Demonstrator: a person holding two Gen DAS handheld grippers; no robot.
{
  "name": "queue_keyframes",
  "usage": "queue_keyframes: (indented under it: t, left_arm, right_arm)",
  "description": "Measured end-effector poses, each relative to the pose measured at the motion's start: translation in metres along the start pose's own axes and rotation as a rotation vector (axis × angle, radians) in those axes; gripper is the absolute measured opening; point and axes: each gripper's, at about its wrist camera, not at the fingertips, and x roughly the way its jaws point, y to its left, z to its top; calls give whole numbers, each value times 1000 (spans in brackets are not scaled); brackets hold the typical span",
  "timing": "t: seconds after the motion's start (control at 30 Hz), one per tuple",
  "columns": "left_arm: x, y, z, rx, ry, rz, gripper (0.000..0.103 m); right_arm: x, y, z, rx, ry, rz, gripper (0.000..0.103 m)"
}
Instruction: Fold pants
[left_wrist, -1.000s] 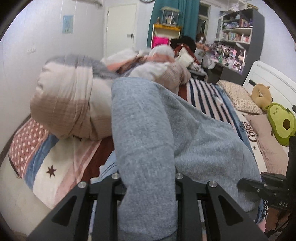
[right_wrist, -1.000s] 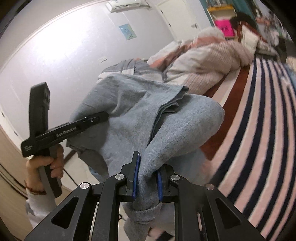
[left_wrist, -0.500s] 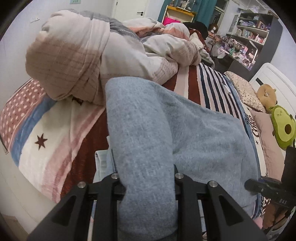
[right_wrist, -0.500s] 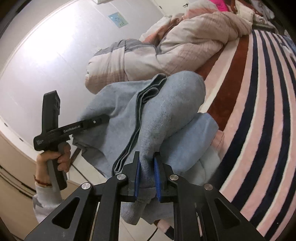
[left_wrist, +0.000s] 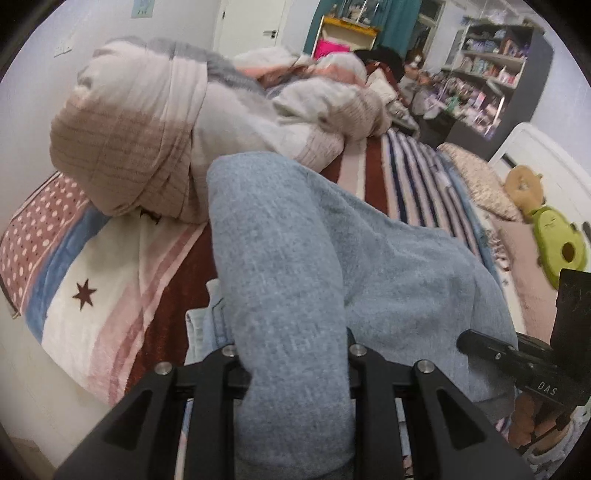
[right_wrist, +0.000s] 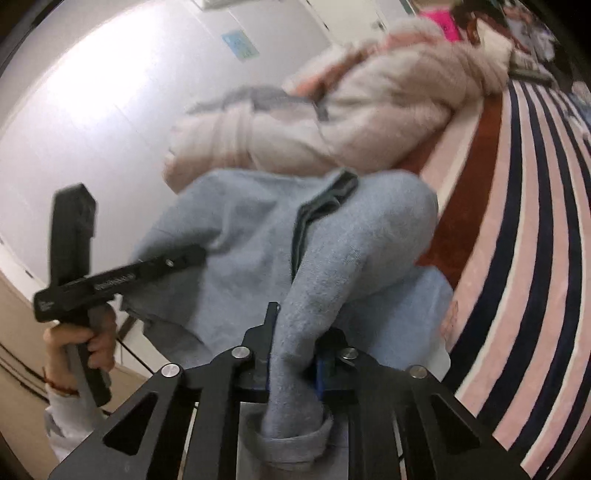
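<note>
The left gripper (left_wrist: 293, 373) is clamped on a thick bunch of the grey pants (left_wrist: 369, 280); the cloth fills the gap between its black jaws and spills over them. The right gripper (right_wrist: 295, 354) is pinching another fold of the same pants, and its blue pads (right_wrist: 320, 373) press tight on the cloth. Its jaws have just been closing a little more, with the cloth between them. From the right side you can see the person's left hand (right_wrist: 79, 343), in a white sleeve (right_wrist: 64, 417), wrapped around the handle of the left gripper.

The pants hang between the two grippers, at the near edge of the bed (left_wrist: 110, 306). They bulge up in a big soft hump, and a dark seam (right_wrist: 314, 210) shows on top. Some light blue cloth (left_wrist: 205, 325) lies under them on the bed.

The bed cover has pink, white, red and dark blue stripes, with a star (left_wrist: 84, 292) and a dotted patch (left_wrist: 37, 229) on the left. Just behind the pants sits a big rolled-up quilt (left_wrist: 147, 147), pink and grey. Far to the right lie a pillow (left_wrist: 480, 181) and an avocado toy (left_wrist: 557, 240). Farther back stand shelves (left_wrist: 498, 62) full of small things, a white door (left_wrist: 255, 26) and a green curtain (left_wrist: 399, 18).
</note>
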Motion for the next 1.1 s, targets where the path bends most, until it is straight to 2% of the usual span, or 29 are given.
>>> queue_keyframes:
  t: [0.1, 0.17, 0.27, 0.37, 0.53, 0.7, 0.8, 0.87, 0.93, 1.0, 1.07, 1.1]
  left_arm:
    - [-14, -7, 2, 30, -5, -26, 20]
    - [-15, -10, 2, 46, 6, -34, 20]
    - [5, -12, -7, 53, 68, -20, 21]
    - [40, -11, -21, 62, 114, 36, 27]
    - [52, -4, -26, 26, 92, 28, 28]
    - [47, -6, -29, 14, 80, 40, 31]
    - [41, -13, -33, 9, 56, 67, 42]
    - [36, -19, -35, 21, 30, 84, 58]
    - [32, -26, -36, 49, 12, 127, 67]
    - [26, -35, -37, 79, -10, 182, 74]
    - [18, -45, -41, 103, -43, 201, 83]
    - [15, -47, -43, 109, -55, 207, 85]
  right_arm:
    - [-23, 7, 0, 5, -27, 42, 8]
    - [-32, 7, -3, 28, -15, 51, 9]
    - [-24, -1, -15, 47, 36, 25, 9]
    - [-9, -13, -29, 39, 53, -27, 9]
    - [3, -27, -35, 38, 41, -53, 10]
    - [-2, -31, -36, 39, 54, -29, 15]
    - [-5, -28, -37, 27, 56, -36, 18]
    - [-8, -25, -37, 13, 54, -49, 19]
    - [-12, -22, -38, -8, 52, -65, 21]
    - [-18, -20, -40, -22, 47, -79, 25]
    - [-24, -19, -42, -31, 44, -94, 29]
    - [-29, -18, -44, -40, 41, -106, 35]
